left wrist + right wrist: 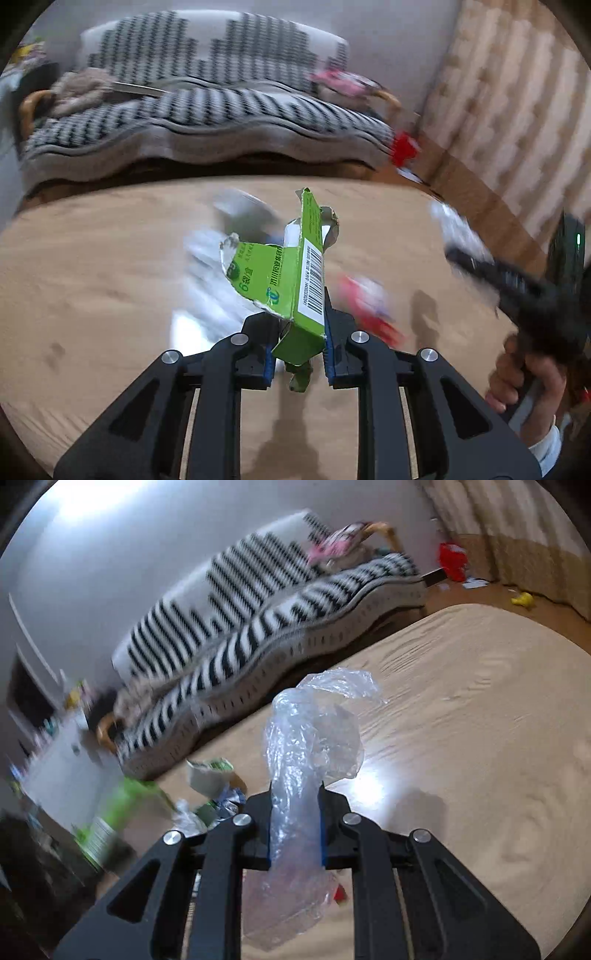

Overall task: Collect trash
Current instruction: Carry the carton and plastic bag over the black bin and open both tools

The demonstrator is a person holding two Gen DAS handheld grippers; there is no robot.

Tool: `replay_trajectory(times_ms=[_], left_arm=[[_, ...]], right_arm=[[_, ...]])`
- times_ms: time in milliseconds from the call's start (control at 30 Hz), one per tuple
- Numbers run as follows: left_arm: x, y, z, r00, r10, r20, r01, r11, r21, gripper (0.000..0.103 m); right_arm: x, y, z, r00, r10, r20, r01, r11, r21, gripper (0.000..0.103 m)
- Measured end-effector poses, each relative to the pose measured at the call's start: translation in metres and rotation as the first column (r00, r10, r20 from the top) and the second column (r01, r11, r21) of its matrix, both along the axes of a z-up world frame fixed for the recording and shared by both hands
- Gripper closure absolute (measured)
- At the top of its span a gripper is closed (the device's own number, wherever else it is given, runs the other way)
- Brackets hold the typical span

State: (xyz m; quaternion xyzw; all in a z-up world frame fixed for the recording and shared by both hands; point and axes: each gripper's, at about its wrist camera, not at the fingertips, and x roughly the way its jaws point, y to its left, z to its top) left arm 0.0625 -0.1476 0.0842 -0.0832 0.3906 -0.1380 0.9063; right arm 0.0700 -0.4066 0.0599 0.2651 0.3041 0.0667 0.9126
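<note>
Cardboard first: a torn green box (295, 280) with a barcode strip stands upright between the blue pads of the left tool (299, 354), which is clamped on its lower end, above the pale wooden bench (92, 295). Beyond it on the bench lie blurred pieces of litter, among them a red and white wrapper (365, 306) just to the right of the box and some pale plastic behind it.

In the right wrist view, the right tool (295, 834) is closed on a crumpled clear plastic bag (310, 738); the bag rises above the pads and also hangs below them. To the left of that tool, on the bench (461, 738), sits a small heap of scraps (214, 782) in white, green and blue.

From the left wrist view, a hand (524, 373) grips the dark handle of the right tool at the right edge. A sofa (207, 110) under a black and white patterned throw runs behind the bench.
</note>
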Motion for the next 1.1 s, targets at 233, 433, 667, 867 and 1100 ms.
replay_trajectory(times_ms=[233,433,667,867,1100], left_arm=[[-0.111,-0.188,-0.019,0.911,-0.405,-0.081,0.403,0.914,-0.042,0.084],[-0.183,-0.315,-0.077,0.772,-0.584,-0.252,0.6,0.8,-0.015,0.084],[-0.194,-0.351,-0.124,0.737,-0.561,-0.377,0.614,0.789,0.025,0.084],[-0.192,-0.361,-0.127,0.735,-0.556,-0.389,0.621,0.782,0.056,0.084],[-0.194,-0.351,-0.108,0.785,-0.54,-0.305,0.593,0.797,0.116,0.006]], right_arm=[[-0.169,-0.124,-0.005,0.985,-0.171,-0.014,0.169,0.981,-0.099,0.087],[-0.269,-0.23,-0.075,0.913,-0.325,-0.248,0.332,0.943,-0.014,0.087],[-0.312,-0.266,-0.12,0.884,-0.334,-0.328,0.369,0.928,0.051,0.087],[-0.306,-0.266,-0.133,0.887,-0.282,-0.365,0.335,0.938,0.091,0.087],[-0.304,-0.272,-0.107,0.87,-0.384,-0.308,0.402,0.916,-0.006,0.007]])
